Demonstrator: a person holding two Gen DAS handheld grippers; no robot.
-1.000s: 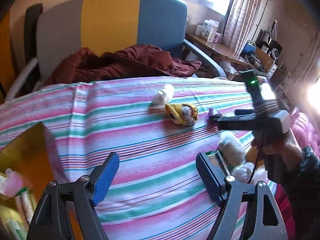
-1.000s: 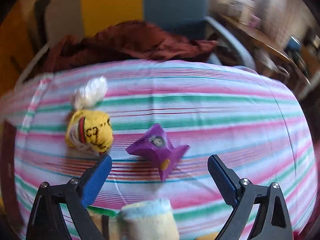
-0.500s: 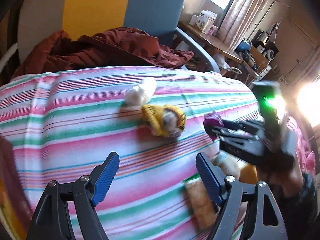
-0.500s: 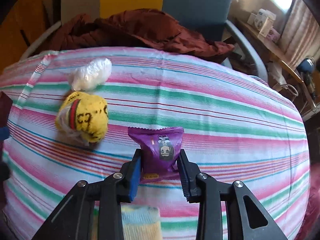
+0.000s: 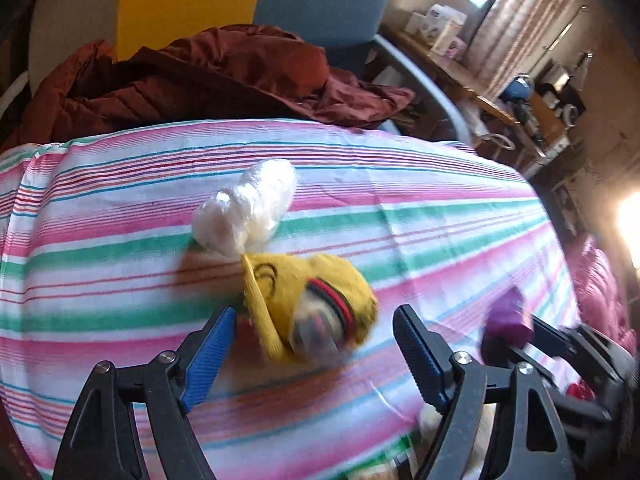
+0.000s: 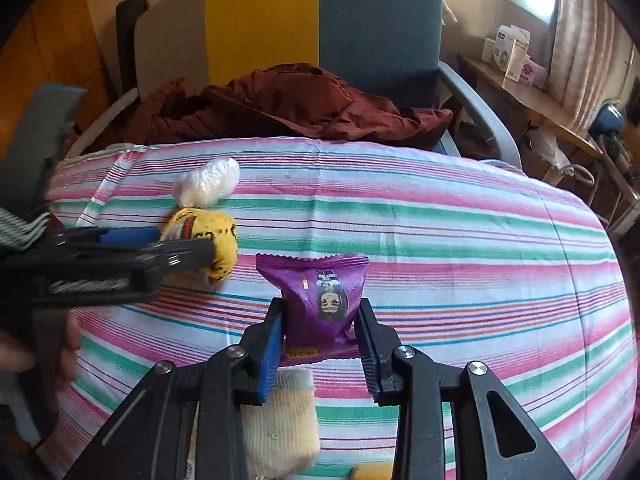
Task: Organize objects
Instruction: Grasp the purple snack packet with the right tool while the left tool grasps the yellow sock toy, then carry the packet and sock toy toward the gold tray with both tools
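Right gripper (image 6: 320, 344): fingers clenched on a purple snack packet (image 6: 318, 296), gripping its lower half from both sides; the packet stands upright, lifted clear of the striped cloth (image 6: 440, 240). Risk: the wrapper is slick and puffed, so it may slip or swing out of the fingers, and a harder squeeze may crush the contents.

Left gripper (image 5: 310, 354): fingers spread wide, holding nothing, one on either side of a yellow sock bundle (image 5: 308, 304) that lies on the cloth. Risk: the bundle is soft and lumpy; closing on one fold alone may drag or unroll it instead of lifting it. The view is blurred, so the aim is uncertain.

Beyond the bundle: a white plastic-wrapped wad (image 5: 246, 212), touching or just beside it. Risk: a sweep of the left fingers may knock it away.

Near edge, under the right gripper: a pale yellow sock (image 6: 280, 420) and a further yellow item, partly hidden.

Both grippers work near each other; collision is possible.

Surroundings: dark red jacket (image 6: 288, 108) on a chair (image 6: 380, 20) behind the bench.
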